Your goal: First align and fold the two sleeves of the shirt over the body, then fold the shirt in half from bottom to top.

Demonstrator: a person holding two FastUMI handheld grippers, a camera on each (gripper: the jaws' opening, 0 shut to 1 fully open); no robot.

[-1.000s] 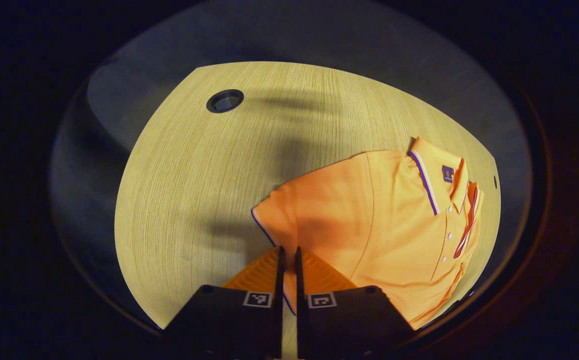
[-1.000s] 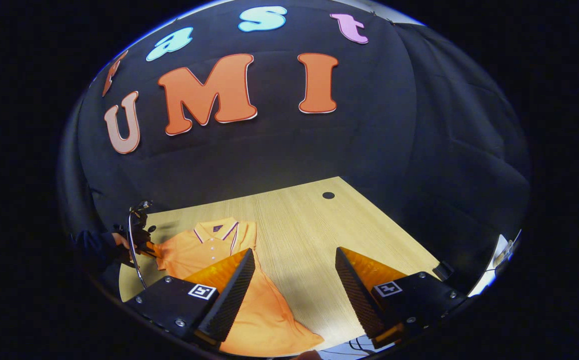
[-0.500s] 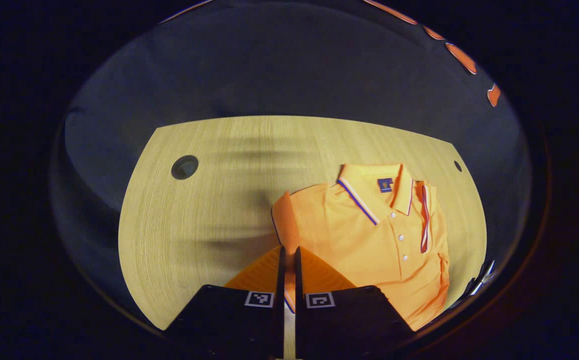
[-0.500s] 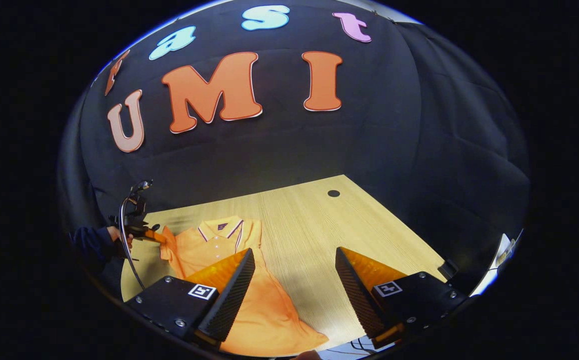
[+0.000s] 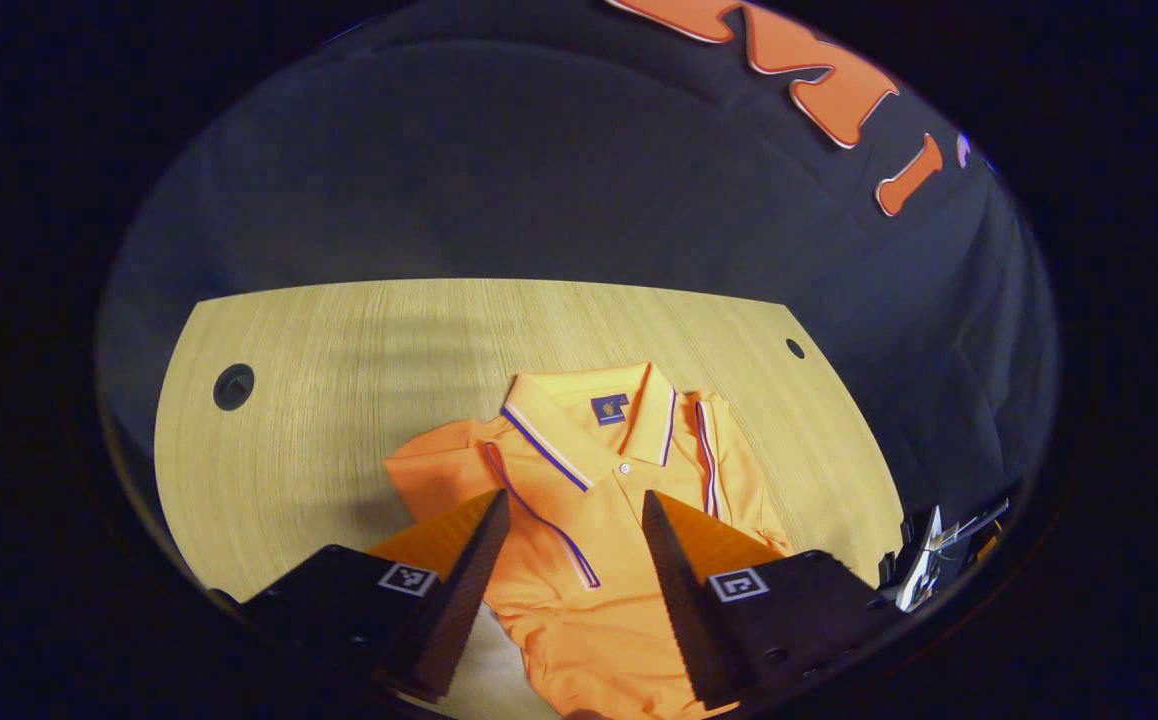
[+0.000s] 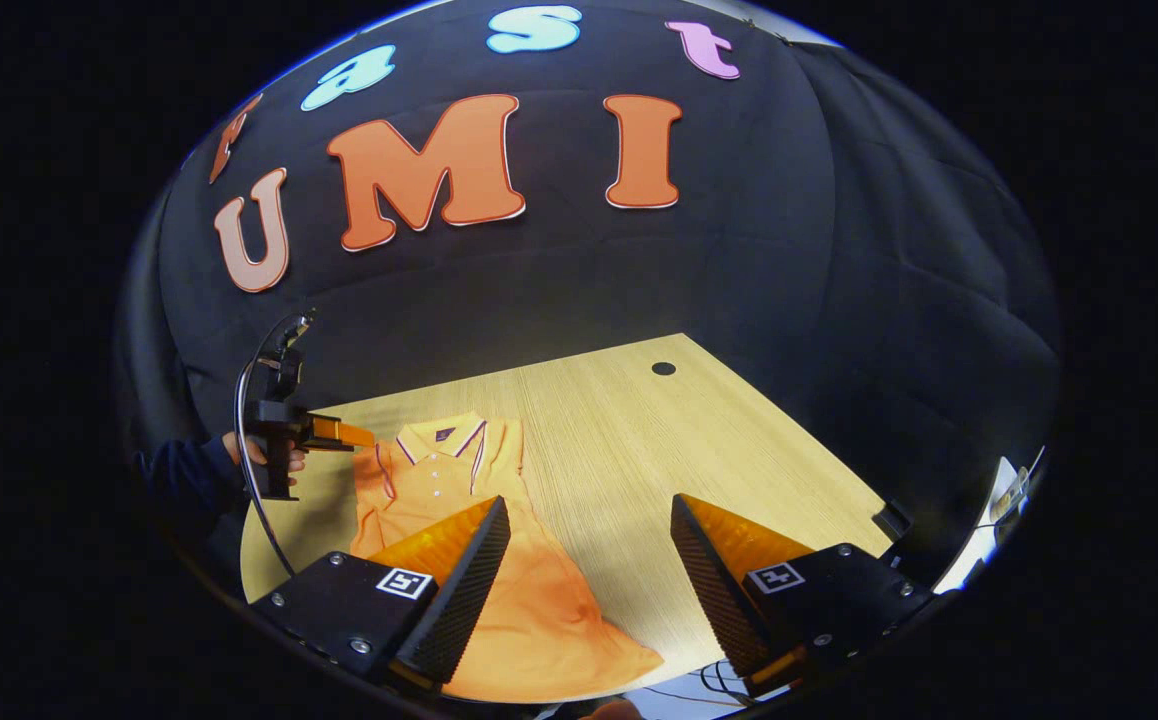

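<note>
Now spread wide, left gripper (image 5: 567, 560), hanging above the orange shirt (image 5: 589, 520) with nothing between its fingers. Lying flat on the wooden desk (image 5: 339, 380), that shirt, collar (image 5: 589, 420) toward the booth wall, both sleeves turned in over the body: one sleeve (image 5: 499, 480) with its striped cuff running down the chest between the fingers, the other sleeve (image 5: 714, 470) folded beside the placket. Also spread, right gripper (image 6: 589, 570), well off to the shirt's side, hem (image 6: 549, 640) low between its left finger and the desk edge. Seen from there too, left gripper (image 6: 344, 433) held in a hand (image 6: 254, 455) up clear of the shirt's shoulder. Different from a second ago: then pressed together on the sleeve edge, sleeve raised off the desk; since then released, sleeve laid down, gripper lifted away. Right gripper barely shifted.
</note>
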